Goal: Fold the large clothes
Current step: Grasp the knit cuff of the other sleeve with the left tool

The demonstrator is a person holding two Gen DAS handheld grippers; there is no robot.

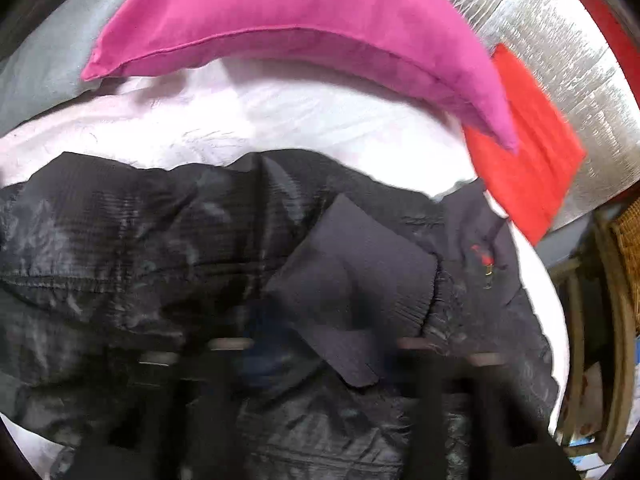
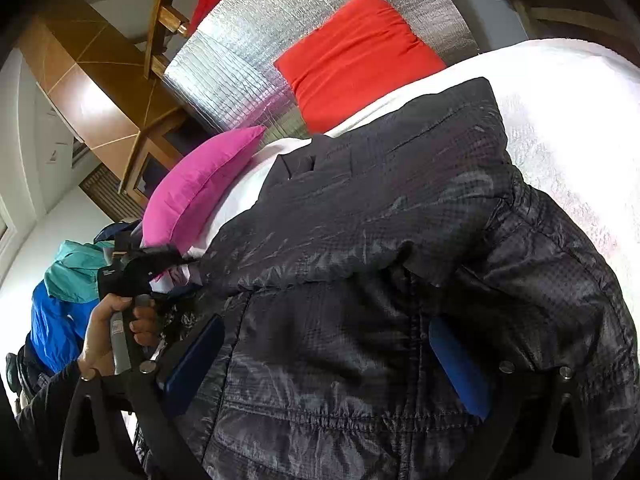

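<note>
A large black quilted jacket (image 1: 140, 240) lies on a white bed sheet (image 1: 280, 120); it also fills the right wrist view (image 2: 380, 240). In the left wrist view a dark ribbed cuff (image 1: 352, 280) lies folded across the jacket's middle. My left gripper (image 1: 316, 356) is heavily blurred low over the jacket; its jaws cannot be read. It also shows at the jacket's left edge in the right wrist view (image 2: 160, 268), held by a hand. My right gripper (image 2: 324, 364) is open, its blue pads (image 2: 460, 368) spread wide over the jacket's lower part.
A pink pillow (image 1: 300, 28) and a red pillow (image 1: 528, 160) lie at the head of the bed against a silver foil panel (image 1: 560, 60). Wooden furniture (image 2: 100, 92) stands beyond. Blue and teal clothes (image 2: 68, 300) are piled at the left.
</note>
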